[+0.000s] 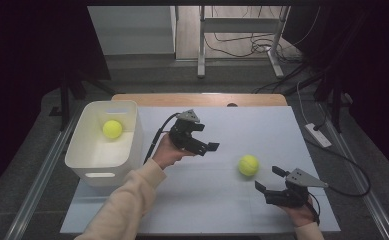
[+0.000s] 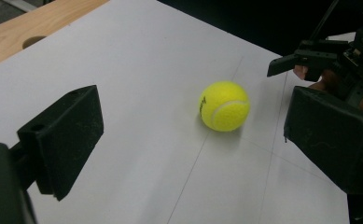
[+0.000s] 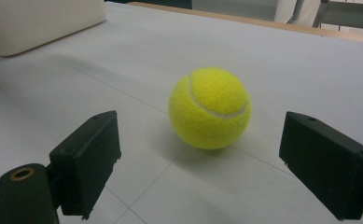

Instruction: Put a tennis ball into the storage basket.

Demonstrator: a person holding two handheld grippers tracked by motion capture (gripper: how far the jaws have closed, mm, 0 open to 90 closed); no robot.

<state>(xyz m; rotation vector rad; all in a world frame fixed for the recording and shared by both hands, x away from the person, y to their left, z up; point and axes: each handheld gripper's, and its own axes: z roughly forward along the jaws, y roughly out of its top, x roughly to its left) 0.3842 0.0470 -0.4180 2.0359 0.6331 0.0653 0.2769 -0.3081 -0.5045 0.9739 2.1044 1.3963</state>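
Jaws of my right gripper (image 1: 267,179) are gaping wide, facing the fuzzy yellow tennis ball (image 1: 248,165) on the white table sheet (image 1: 222,195). My left gripper (image 1: 208,148) is hovering wide open too, empty.

Lab, dark curtains (image 1: 27,50), floor cables (image 1: 237,45), table (image 1: 202,99)

I see one yellow-green tennis ball (image 1: 248,165) resting loose on the white sheet, at about four o'clock from the table's centre; its white seam curves across the upper face in the right gripper view (image 3: 210,108); nothing touches it.
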